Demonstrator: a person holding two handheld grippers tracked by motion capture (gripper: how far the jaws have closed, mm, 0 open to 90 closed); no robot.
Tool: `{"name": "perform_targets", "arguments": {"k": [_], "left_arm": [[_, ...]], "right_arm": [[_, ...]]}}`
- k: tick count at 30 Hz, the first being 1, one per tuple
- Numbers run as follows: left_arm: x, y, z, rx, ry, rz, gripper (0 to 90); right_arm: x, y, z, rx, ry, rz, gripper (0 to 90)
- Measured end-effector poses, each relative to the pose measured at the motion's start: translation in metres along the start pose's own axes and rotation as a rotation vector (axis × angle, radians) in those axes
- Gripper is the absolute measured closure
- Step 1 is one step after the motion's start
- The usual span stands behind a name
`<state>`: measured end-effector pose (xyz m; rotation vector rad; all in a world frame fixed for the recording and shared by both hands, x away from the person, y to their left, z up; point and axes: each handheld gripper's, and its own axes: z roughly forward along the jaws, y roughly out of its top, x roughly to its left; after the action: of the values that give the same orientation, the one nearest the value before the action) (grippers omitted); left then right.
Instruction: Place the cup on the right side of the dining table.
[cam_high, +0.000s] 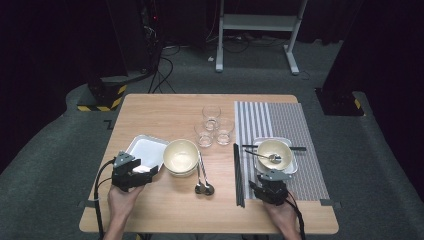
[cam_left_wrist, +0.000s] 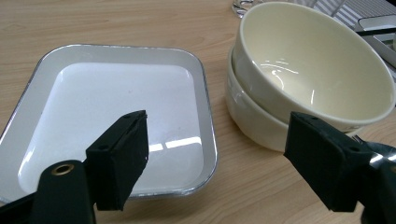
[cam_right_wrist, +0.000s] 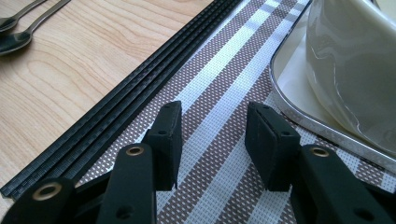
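Observation:
My left gripper (cam_high: 148, 171) (cam_left_wrist: 219, 140) hovers over the near right corner of a white enamel tray (cam_high: 145, 149) (cam_left_wrist: 93, 102), jaws wide open and empty. Just right of that tray stand two stacked cream bowls (cam_high: 181, 156) (cam_left_wrist: 317, 70). My right gripper (cam_high: 271, 176) (cam_right_wrist: 214, 121) is low over the striped placemat (cam_high: 295, 120) (cam_right_wrist: 219, 88), open with nothing between its jaws. Black chopsticks (cam_high: 238, 175) (cam_right_wrist: 140, 88) lie along the mat's left edge. Ahead of the right jaws a second tray (cam_high: 294, 167) (cam_right_wrist: 299, 116) holds a cream bowl (cam_high: 275, 150) (cam_right_wrist: 355, 60).
Two metal spoons (cam_high: 202, 182) (cam_right_wrist: 18, 32) lie on the wood between the stacked bowls and the chopsticks. Three clear glasses (cam_high: 214, 127) stand mid-table. A spoon (cam_high: 270, 157) rests in the bowl on the mat, and another pair of chopsticks (cam_high: 300, 148) lies across that tray.

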<state>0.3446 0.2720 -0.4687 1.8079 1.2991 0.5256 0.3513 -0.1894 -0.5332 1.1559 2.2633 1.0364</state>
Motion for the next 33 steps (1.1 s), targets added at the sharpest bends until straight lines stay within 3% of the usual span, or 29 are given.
{"name": "perform_targets", "arguments": {"k": [14,23,33], "left_arm": [[0.001,0.04,0.012,-0.015,-0.02,0.014,23.1],[-0.011,0.062,0.027,0.0,-0.027,0.062,23.8],[-0.024,0.082,0.045,0.005,-0.054,0.088,24.5]], "right_arm": [[0.001,0.0,0.001,0.002,0.008,-0.01,51.3],[0.001,0.0,0.001,0.002,0.008,-0.009,51.3],[0.002,0.0,0.001,0.004,0.007,-0.013,49.8]]}}
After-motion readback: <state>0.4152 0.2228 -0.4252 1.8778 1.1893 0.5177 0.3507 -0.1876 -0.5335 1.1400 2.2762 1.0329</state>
